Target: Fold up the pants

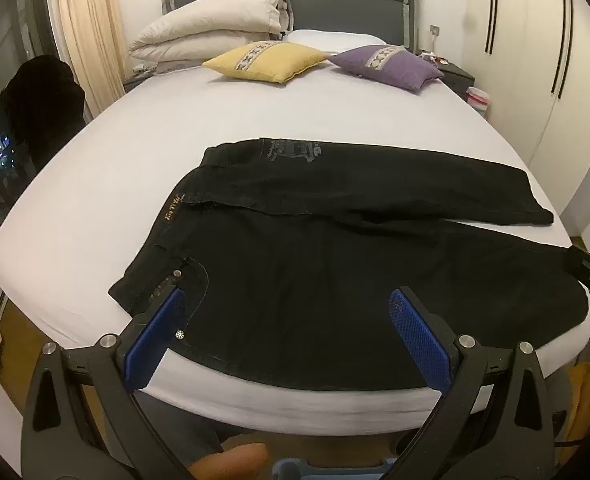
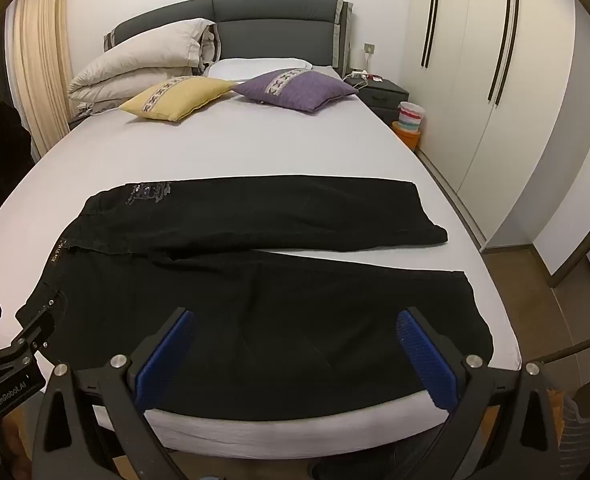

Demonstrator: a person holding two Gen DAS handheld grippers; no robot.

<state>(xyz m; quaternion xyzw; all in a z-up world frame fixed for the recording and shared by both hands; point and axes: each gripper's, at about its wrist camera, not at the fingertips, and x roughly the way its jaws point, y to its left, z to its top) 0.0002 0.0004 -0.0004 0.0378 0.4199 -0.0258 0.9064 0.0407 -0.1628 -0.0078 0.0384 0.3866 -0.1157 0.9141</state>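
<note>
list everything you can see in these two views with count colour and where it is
pants: 1, black, spread flat on the near end of the bed, waist to the left, legs to the right
bed: 1, white sheet, grey headboard, centre of room
folded duvet: 1, beige, far left at the headboard
cushions: 2, yellow and purple, side by side near the headboard
pillow: 1, white, behind the cushions
curtain: 1, cream, left wall
wardrobe: 1, white, dark handles, right wall
nightstand: 1, dark grey, right of the bed
left gripper: 1, black with blue pads, open, near the waist
right gripper: 1, black with blue pads, open, over the near leg
</note>
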